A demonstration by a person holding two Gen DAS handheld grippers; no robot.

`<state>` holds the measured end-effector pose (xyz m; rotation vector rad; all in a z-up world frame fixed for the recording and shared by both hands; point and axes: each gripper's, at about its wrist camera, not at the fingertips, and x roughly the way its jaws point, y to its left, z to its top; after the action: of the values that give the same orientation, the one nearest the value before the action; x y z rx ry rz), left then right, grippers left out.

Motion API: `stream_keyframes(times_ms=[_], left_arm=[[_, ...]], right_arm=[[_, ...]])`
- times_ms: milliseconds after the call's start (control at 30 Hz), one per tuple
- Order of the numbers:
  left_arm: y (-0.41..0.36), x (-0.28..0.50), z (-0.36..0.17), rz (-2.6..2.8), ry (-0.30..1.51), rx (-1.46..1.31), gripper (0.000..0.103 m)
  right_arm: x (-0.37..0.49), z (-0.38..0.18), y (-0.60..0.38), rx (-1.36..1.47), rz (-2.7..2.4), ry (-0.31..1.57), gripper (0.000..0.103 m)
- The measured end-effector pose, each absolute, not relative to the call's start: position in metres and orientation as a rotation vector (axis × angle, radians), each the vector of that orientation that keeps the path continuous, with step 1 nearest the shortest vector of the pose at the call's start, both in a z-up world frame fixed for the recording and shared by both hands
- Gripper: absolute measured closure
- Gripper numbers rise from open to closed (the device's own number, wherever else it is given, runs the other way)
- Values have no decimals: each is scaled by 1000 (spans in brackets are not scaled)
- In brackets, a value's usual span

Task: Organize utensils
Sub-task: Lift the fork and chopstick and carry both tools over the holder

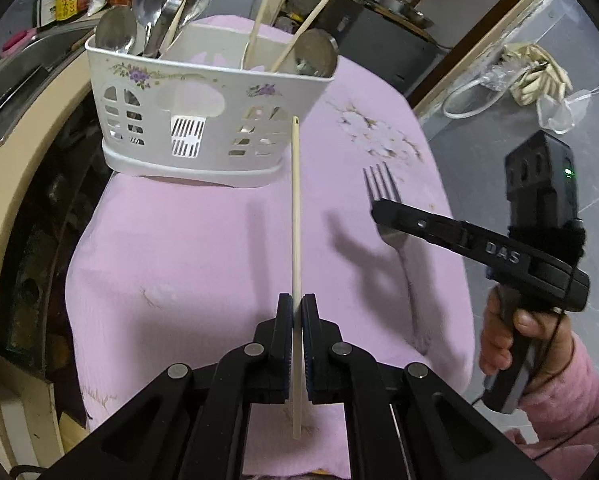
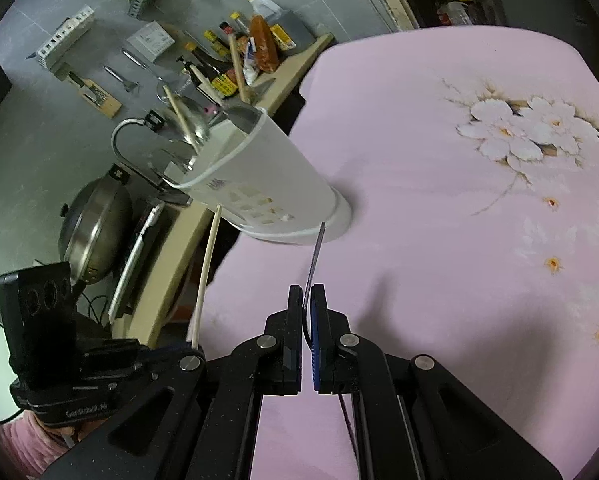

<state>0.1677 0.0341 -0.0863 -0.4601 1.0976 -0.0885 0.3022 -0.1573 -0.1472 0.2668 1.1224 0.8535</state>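
Gripping chopstick (image 1: 296, 216), fork (image 1: 383, 188), beside caddy (image 1: 203, 120)

- A home kitchen, cluttered and lived-in.
- Dark sauce bottles (image 2: 219, 72) and snack packets crowd a beige counter (image 2: 171, 264) by the grey tiled wall.
- A steel wok (image 2: 95, 228) sits on that counter.
- Knives (image 2: 99, 94) and ladles hang on the wall.
- A white flowered utensil caddy (image 1: 203, 120), full of spoons and chopsticks, stands on a pink flowered cloth (image 2: 459, 240).
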Motion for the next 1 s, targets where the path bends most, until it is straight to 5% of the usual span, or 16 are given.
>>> stream_keyframes(times_ms=[633,1000], left_arm=[[122,188,41,8,513,-420,98],[178,229,55,-11,331,-407,98]], right_arm=[[312,16,-122,355,921,607,100],[323,40,-77,376,804,406,100]])
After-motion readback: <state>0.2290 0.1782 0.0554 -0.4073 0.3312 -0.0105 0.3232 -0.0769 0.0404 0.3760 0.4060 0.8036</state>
